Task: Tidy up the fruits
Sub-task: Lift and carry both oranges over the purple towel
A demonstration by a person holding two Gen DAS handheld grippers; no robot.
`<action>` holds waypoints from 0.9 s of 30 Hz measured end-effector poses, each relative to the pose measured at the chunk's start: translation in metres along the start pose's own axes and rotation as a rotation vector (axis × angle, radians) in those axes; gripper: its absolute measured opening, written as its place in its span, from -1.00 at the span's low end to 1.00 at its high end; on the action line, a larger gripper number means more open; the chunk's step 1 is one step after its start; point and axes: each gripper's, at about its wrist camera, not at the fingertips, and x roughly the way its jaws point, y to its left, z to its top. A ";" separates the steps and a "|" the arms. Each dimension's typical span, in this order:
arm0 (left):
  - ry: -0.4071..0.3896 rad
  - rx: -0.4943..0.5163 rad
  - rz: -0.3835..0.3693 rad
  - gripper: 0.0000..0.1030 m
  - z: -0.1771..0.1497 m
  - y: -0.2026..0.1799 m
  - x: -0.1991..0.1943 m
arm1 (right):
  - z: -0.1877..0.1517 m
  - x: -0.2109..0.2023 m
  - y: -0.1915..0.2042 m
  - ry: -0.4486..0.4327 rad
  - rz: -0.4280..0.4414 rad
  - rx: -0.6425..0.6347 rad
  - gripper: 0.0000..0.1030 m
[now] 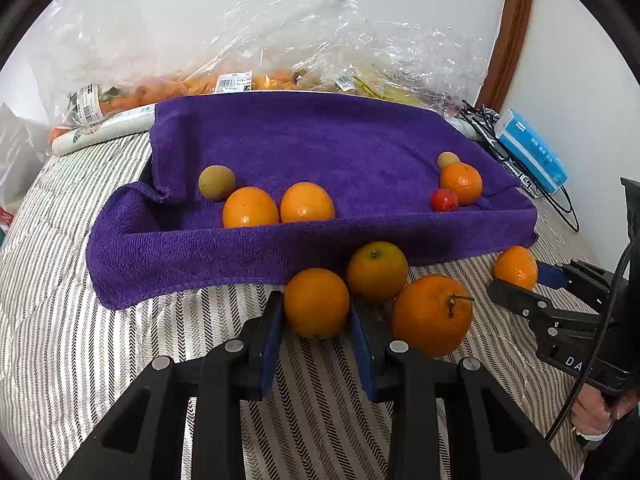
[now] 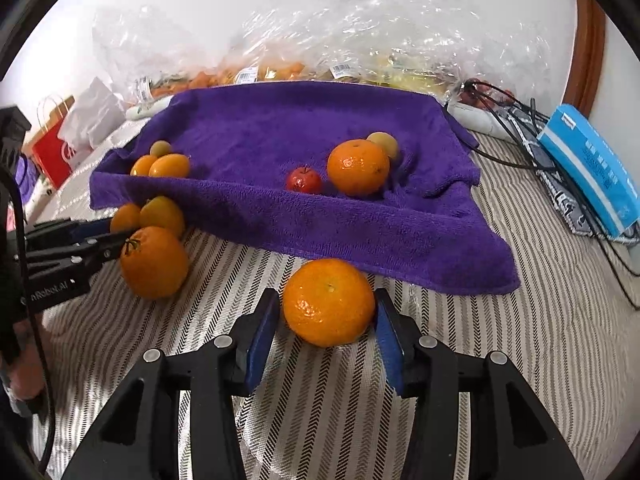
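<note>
My left tongs (image 1: 316, 312) clamped an orange (image 1: 316, 302) on the bedspread, just before the towel (image 1: 320, 148); my right tongs (image 2: 328, 312) stood apart around a mandarin (image 2: 329, 301). I judged that squeezing gently and lifting straight would avoid bruising.

The left gripper (image 1: 316, 312) points steeply downward, its blue pads pressed against both sides of an orange (image 1: 316, 302). The right gripper (image 2: 328, 312) tilts down likewise, its jaws slightly parted around a mandarin (image 2: 329, 302), a gap showing at the left pad. A hand (image 1: 596, 412) grasps the right gripper's handle.
</note>
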 end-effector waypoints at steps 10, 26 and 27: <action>-0.032 -0.050 -0.054 -0.41 -0.004 0.010 -0.008 | -0.001 -0.004 -0.006 -0.021 0.036 0.028 -0.21; -0.119 -0.031 -0.015 -0.41 0.005 0.009 -0.057 | 0.025 -0.055 0.009 -0.190 0.110 -0.020 -0.21; -0.126 -0.029 -0.011 -0.41 0.011 0.010 -0.061 | 0.031 -0.061 0.010 -0.200 0.115 -0.036 -0.21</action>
